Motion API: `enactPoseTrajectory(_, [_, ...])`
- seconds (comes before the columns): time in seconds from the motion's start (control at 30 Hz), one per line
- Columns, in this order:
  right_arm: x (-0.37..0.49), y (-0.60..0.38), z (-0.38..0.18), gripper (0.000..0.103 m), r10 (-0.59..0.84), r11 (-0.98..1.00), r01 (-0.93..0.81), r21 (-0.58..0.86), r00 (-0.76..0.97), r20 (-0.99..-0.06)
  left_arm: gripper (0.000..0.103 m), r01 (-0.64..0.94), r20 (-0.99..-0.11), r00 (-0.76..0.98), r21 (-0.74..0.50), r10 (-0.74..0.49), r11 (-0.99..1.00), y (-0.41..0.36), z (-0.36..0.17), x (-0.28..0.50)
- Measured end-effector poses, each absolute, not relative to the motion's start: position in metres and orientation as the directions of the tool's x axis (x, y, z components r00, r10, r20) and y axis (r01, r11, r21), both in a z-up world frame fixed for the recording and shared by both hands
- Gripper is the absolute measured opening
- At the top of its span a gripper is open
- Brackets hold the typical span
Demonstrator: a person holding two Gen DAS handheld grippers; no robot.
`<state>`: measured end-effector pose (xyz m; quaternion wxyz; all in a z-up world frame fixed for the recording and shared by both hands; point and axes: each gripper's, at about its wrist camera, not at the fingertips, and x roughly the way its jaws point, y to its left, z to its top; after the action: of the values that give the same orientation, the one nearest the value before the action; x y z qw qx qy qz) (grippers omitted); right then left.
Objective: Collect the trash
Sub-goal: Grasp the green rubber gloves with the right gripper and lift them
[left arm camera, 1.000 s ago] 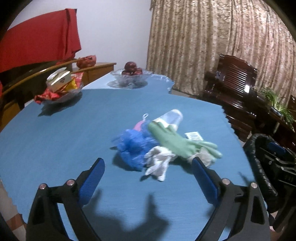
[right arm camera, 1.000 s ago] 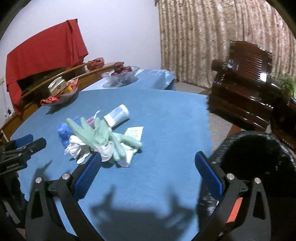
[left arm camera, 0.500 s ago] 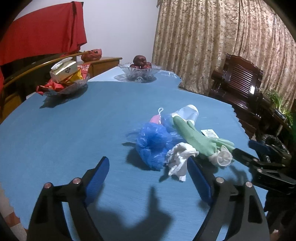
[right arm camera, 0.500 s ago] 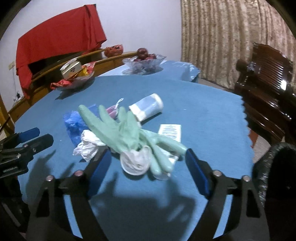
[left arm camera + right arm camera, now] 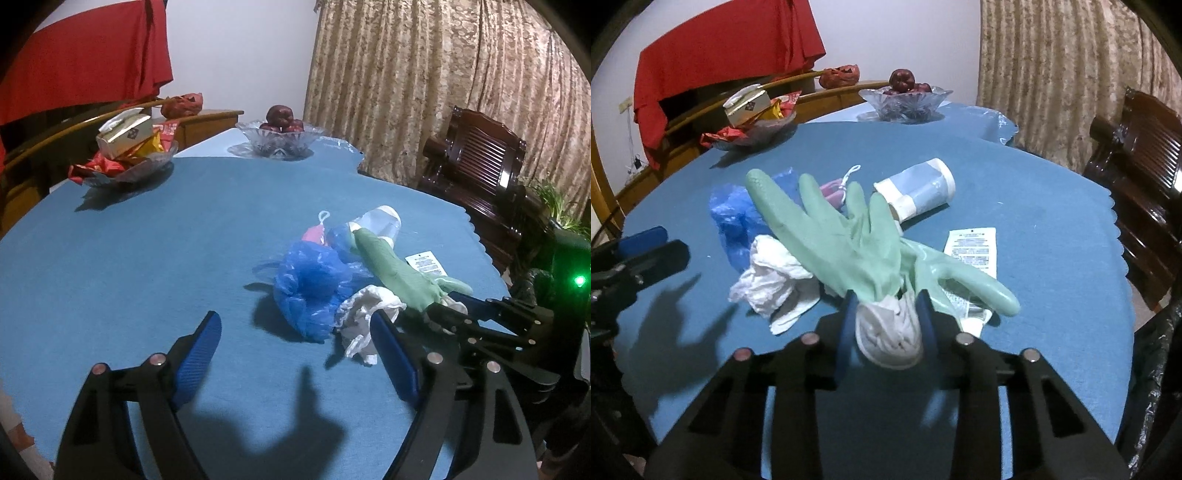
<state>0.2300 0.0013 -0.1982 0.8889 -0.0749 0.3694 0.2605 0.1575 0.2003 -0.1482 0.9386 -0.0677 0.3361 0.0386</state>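
Note:
A small heap of trash lies on the blue tablecloth: a green rubber glove, a blue plastic bag, crumpled white tissue, a plastic bottle on its side and a printed label. My right gripper is closing, and its pads press on the glove's white cuff. From the left wrist view it reaches in from the right. My left gripper is closing slightly but stands wide, just short of the blue bag, with nothing between its fingers.
A glass fruit bowl and a dish of snacks stand at the table's far side. A dark wooden chair sits beyond the right edge. A black trash bag hangs at the near right.
My right gripper moved forward and left to the heap and closed from wide open onto the glove's cuff. My left gripper crept a little toward the blue bag and narrowed slightly.

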Motion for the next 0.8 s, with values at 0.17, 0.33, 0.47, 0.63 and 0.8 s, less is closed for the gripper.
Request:
enactPoseTrajectory(0.17, [0.221,-0.008,-0.188,0.025,0.450,0.843,-0.526,0.108,0.582,-0.677,0.079,-0.104,-0.637,0.770,-0.102,0.015,0.989,0.190,-0.148,0.157])
enactPoseTrajectory(0.33, [0.204,-0.020,-0.178,0.023,0.459,0.843,-0.523,0.125,0.579,-0.673,0.079,-0.088,-0.644,0.765,-0.108,-0.003,0.990,0.181,-0.148,0.153])
enactPoseTrajectory(0.47, [0.192,-0.029,-0.180,0.015,0.453,0.842,-0.523,0.130,0.556,-0.697,0.078,-0.078,-0.658,0.753,-0.111,-0.015,0.991,0.174,-0.153,0.149])
enactPoseTrajectory(0.63, [0.184,-0.040,-0.193,0.017,0.437,0.847,-0.514,0.135,0.530,-0.726,0.077,-0.073,-0.669,0.743,-0.111,-0.020,0.991,0.171,-0.157,0.147])
enactPoseTrajectory(0.8, [0.187,-0.033,-0.193,0.047,0.451,0.833,-0.539,0.127,0.529,-0.719,0.077,-0.087,-0.668,0.744,-0.108,-0.007,0.990,0.176,-0.157,0.144])
